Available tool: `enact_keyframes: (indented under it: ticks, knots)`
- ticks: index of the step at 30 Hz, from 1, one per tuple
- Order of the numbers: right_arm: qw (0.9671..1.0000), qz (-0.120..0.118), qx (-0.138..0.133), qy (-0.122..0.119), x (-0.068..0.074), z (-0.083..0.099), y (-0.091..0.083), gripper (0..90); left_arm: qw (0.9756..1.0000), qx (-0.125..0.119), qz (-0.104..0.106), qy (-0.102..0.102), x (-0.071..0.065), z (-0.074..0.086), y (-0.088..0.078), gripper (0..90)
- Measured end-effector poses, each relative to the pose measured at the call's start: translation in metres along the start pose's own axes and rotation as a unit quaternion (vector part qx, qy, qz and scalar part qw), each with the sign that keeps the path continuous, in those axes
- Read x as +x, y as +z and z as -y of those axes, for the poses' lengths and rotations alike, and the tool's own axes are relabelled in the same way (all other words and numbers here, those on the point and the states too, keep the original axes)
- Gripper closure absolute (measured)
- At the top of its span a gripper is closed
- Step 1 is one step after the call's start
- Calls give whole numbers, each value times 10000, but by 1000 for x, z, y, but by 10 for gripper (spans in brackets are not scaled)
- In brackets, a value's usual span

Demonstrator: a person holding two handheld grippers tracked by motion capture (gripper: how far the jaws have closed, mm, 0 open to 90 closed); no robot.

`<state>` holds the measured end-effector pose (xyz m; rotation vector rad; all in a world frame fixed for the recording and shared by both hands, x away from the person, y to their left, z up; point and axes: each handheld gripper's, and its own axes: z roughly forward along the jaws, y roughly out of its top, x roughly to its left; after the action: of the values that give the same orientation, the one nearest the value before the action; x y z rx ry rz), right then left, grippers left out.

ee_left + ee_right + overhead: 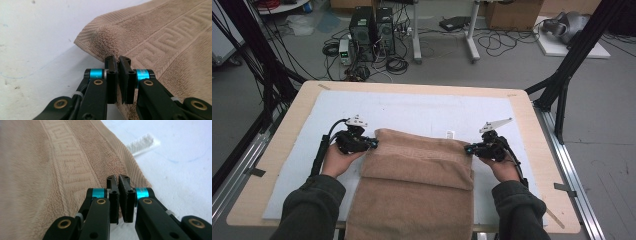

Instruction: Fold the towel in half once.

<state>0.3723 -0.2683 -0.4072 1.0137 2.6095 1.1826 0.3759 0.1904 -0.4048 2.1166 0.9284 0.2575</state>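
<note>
The brown towel [417, 175] lies folded on the white mat [412, 112] covering the surface [532, 125], its near end hanging over the surface's front edge. The left tool [373, 144] pinches the towel's far left corner, its jaws pressed together on the hem. The right tool [468, 149] likewise pinches the far right corner, just below a small white tag [450, 134] beyond the towel.

Honestly can't tell if any cloth is pinched in the left gripper [118, 60]: its jaws sit nearly together right at the corner of the tan terry towel [160, 45], and that spot is hidden behind them. Same with the right gripper [118, 178]. The towel's near end runs off the bottom of the high view. The small white ribbed object [142, 143] beyond the right gripper is too blurred to identify.
</note>
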Motion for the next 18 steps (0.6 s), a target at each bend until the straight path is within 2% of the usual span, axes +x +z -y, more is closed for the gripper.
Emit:
enact_keyframes:
  ticks: [2, 6, 8, 12, 15, 17, 18]
  knots:
    - [9998, -107, -129, -45, 6, -2, -11, 871, 9999, -154, 63, -3, -3, 0, -12, 846]
    - [9983, -339, -413, -233, 25, -1, -32, 871, 9991, -338, 196, 141, -14, 7, -35, 846]
    - [9973, -436, -487, -325, 36, 2, -41, 870, 9988, -369, 231, 214, -21, 14, -45, 846]
    - [9945, -680, -625, -502, 61, 12, -55, 869, 9971, -539, 435, 319, -41, 38, -64, 846]
    - [9913, -1029, -555, -610, 83, 27, -60, 865, 9951, -506, 757, 395, -57, 63, -77, 845]
    - [9864, -1440, -432, -666, 97, 41, -58, 850, 9923, -446, 1081, 404, -65, 78, -82, 830]
    - [9844, -1569, -357, -705, 102, 46, -57, 824, 9913, -402, 1167, 446, -68, 83, -84, 788]
